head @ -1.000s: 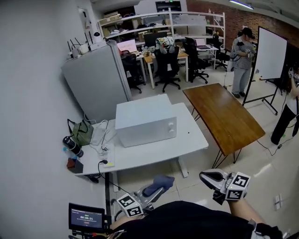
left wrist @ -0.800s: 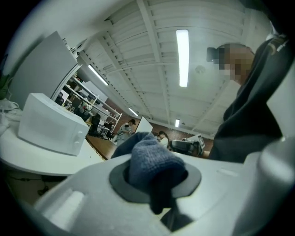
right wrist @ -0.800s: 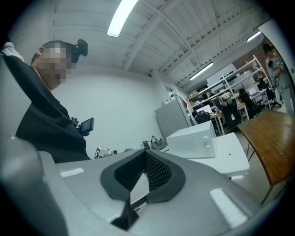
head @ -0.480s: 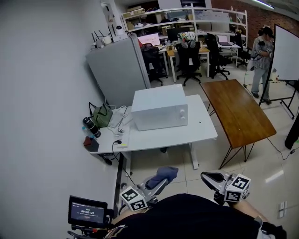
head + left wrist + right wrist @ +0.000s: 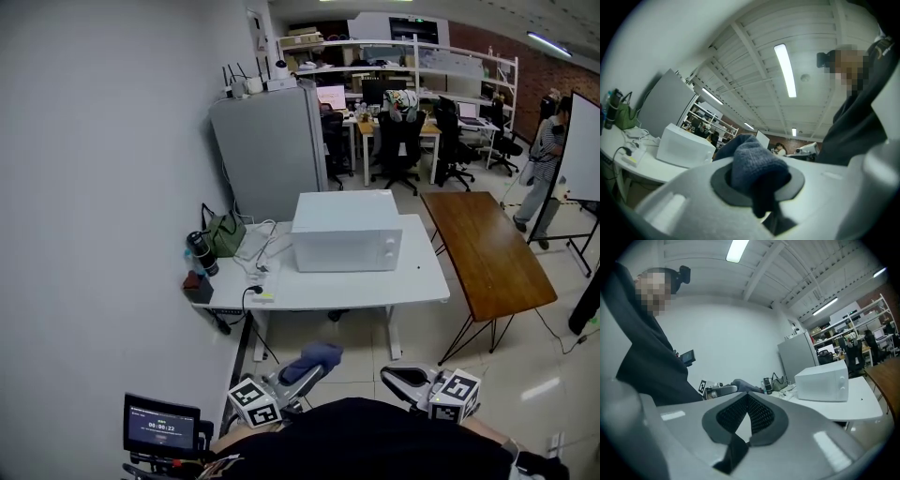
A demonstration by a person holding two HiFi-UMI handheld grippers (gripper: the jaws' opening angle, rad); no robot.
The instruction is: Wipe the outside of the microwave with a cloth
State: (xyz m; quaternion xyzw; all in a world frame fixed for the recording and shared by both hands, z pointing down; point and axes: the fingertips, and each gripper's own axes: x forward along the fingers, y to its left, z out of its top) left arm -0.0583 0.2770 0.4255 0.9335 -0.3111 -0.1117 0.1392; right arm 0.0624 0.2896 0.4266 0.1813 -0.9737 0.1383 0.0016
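The white microwave (image 5: 346,231) stands on a white table (image 5: 375,283) across the floor, well ahead of both grippers. Its door and two knobs face me. My left gripper (image 5: 302,373) is low at my waist, shut on a blue-grey cloth (image 5: 312,356) that bulges out between the jaws. In the left gripper view the cloth (image 5: 753,165) fills the jaws, with the microwave (image 5: 684,145) far behind. My right gripper (image 5: 397,378) is beside it on the right, shut with nothing in it. The right gripper view shows the microwave (image 5: 822,380) in the distance.
A green bag (image 5: 225,234), a dark bottle (image 5: 201,251), cables and a power strip (image 5: 263,277) lie on the table's left part. A grey cabinet (image 5: 272,150) stands behind, and a brown table (image 5: 487,253) to the right. A small screen (image 5: 160,427) sits near my left side.
The head view has swung, so the microwave and table now sit nearer the middle and squarer to me. Both grippers stay low at my waist, the left still holding the cloth.
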